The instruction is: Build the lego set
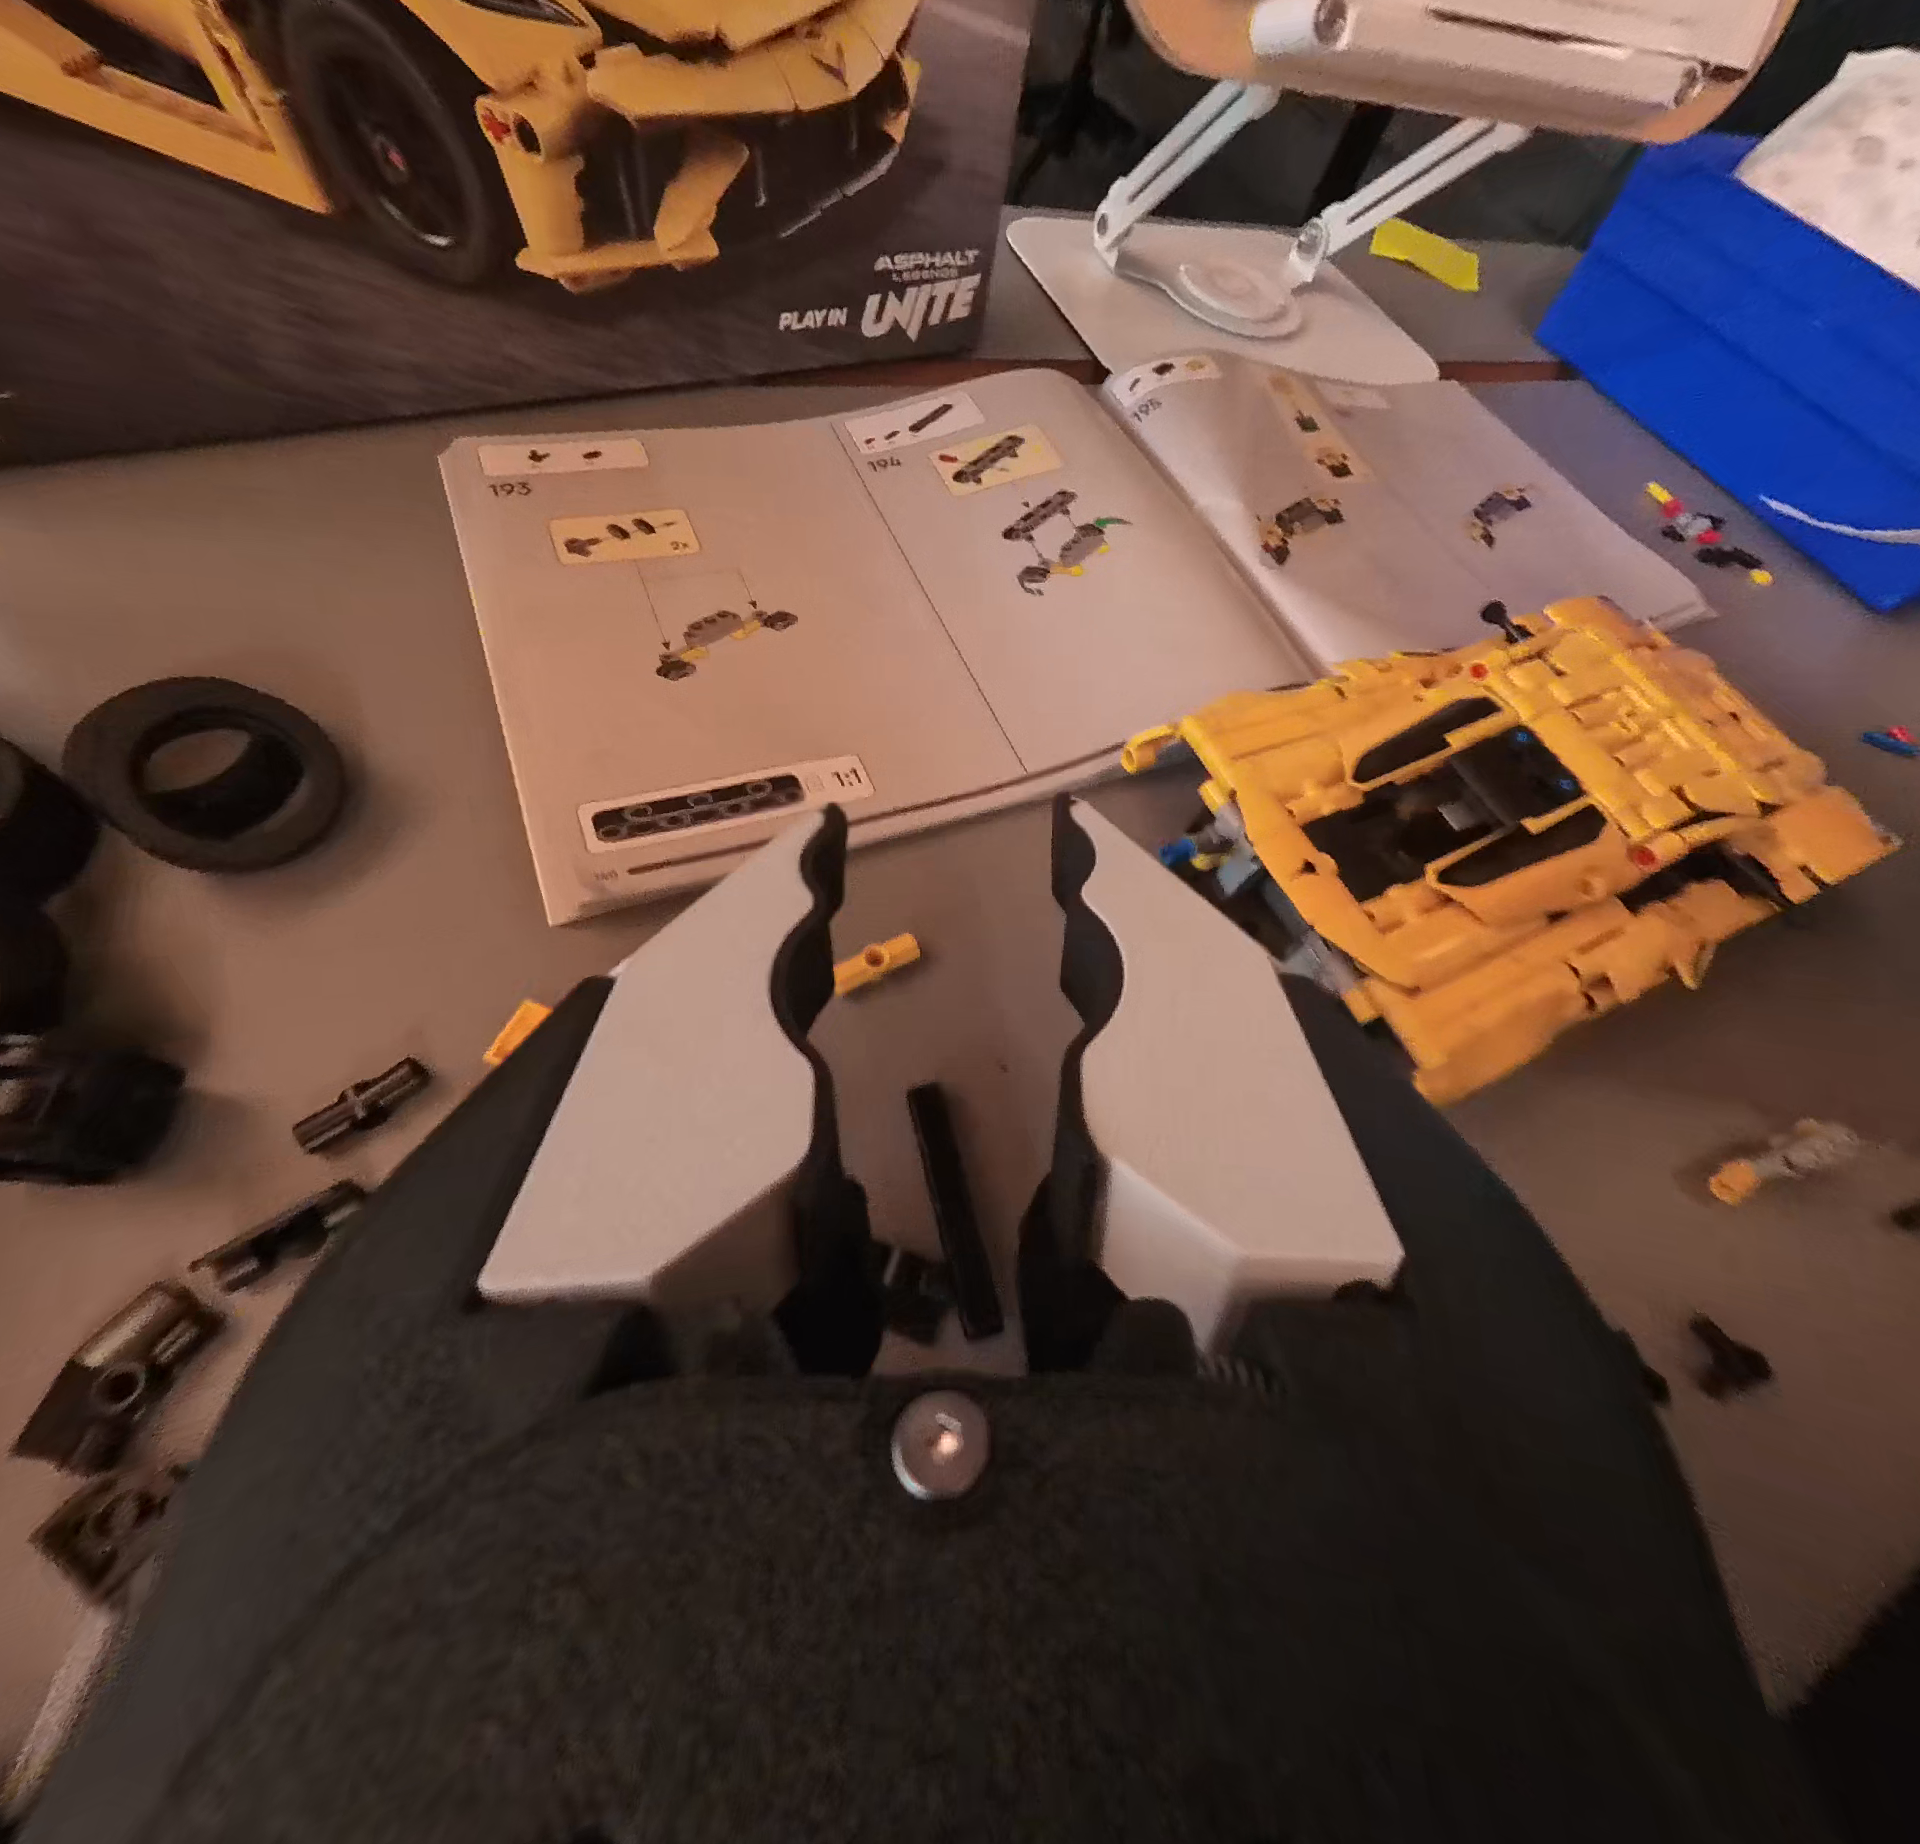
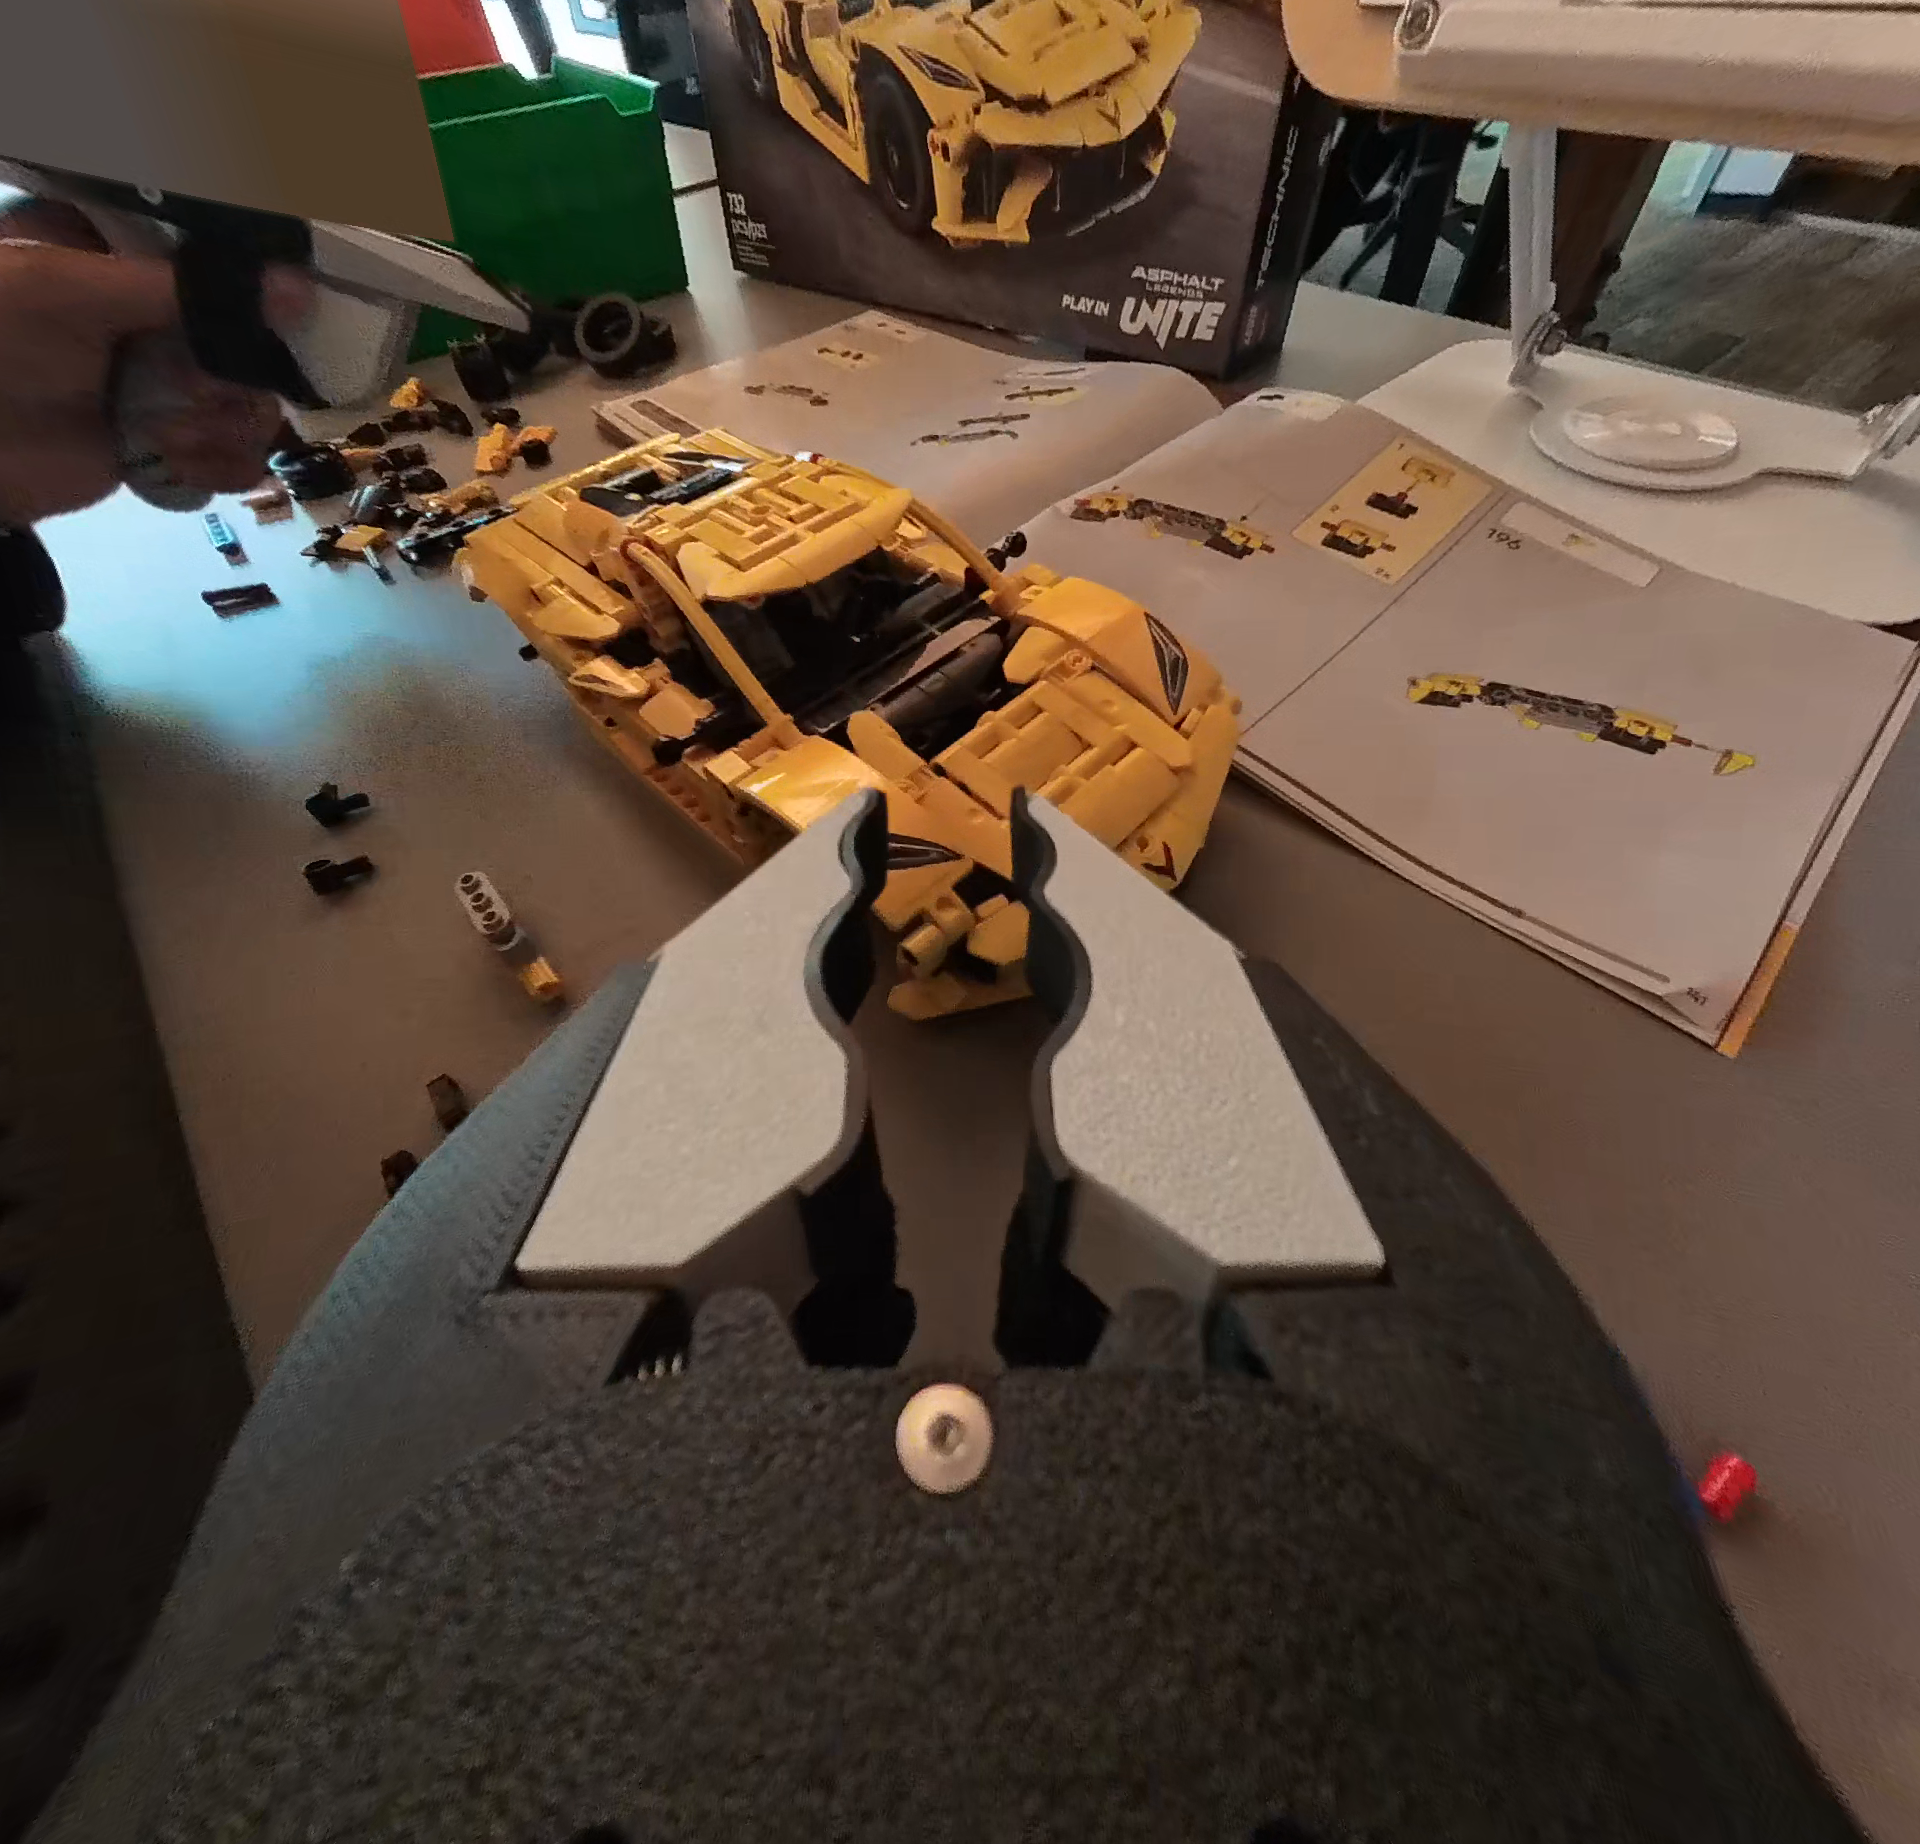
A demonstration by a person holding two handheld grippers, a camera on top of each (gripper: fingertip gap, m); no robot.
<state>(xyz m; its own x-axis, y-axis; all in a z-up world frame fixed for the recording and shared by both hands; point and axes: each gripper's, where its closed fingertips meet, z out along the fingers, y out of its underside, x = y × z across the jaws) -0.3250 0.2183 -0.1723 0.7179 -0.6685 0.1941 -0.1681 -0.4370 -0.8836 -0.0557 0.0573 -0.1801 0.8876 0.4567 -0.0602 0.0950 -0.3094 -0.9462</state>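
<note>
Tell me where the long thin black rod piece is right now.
In the left wrist view, the long thin black rod lies on the grey table, between the open left gripper's fingers.

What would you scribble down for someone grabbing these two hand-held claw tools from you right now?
Left gripper: jaws open, empty, above a loose black plastic rod on the grey table.
Right gripper: jaws open, empty, at the nose of the yellow brick-built car body.
Open paper instruction booklet lies behind the car; black rubber tyre and small loose pieces to the left.
Done: most bodywork.
Left: wheels and loose parts not yet fitted.
</note>
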